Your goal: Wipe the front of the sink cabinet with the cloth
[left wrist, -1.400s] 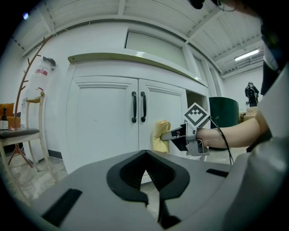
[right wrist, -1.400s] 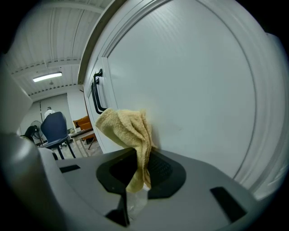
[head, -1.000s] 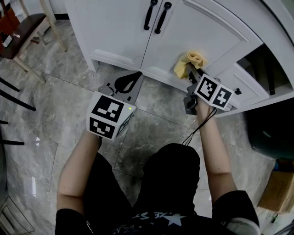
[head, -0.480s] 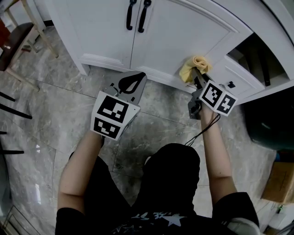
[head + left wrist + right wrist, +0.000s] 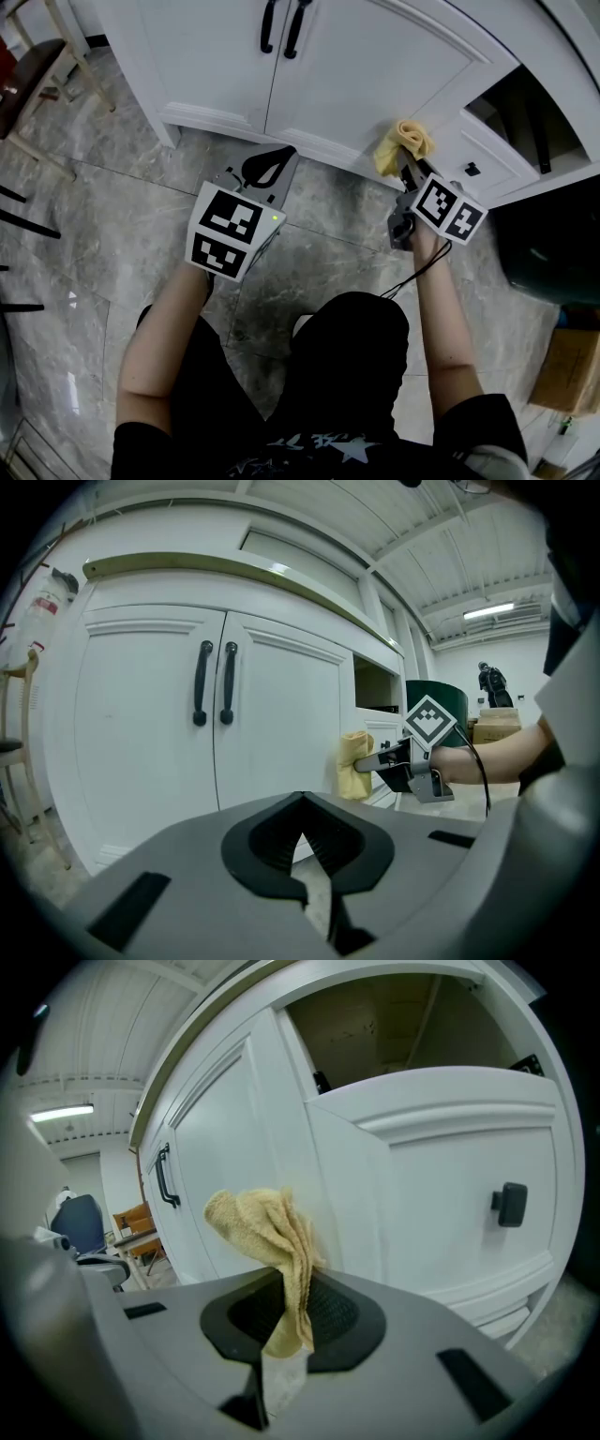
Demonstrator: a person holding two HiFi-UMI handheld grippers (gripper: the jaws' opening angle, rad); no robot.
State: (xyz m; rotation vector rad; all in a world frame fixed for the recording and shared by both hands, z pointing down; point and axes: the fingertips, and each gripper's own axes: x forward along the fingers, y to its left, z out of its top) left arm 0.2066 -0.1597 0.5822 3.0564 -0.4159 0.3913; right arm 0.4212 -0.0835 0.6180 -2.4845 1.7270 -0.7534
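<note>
While the right gripper has its jaws clamped on the yellow cloth, the bunched wad looks pressed to the low right corner of the right-hand door of the sink cabinet, just above the base rail. The left gripper has its jaws together with nothing between them. It hangs over the marble floor, well apart from the cloth.

Judgement: wiping is under way and most of the front is likely not yet covered. To do it well:
- Lead with the wad so fabric, not the jaw tips, meets the paint.
- Use overlapping strokes across the panel and follow the moulding.
- Ease round the black handles.
- Go light near the small knobbed door to the right; it stands ajar and could swing.

Only a small fold sits in the jaws, so a hard drag could pull it free.
</note>
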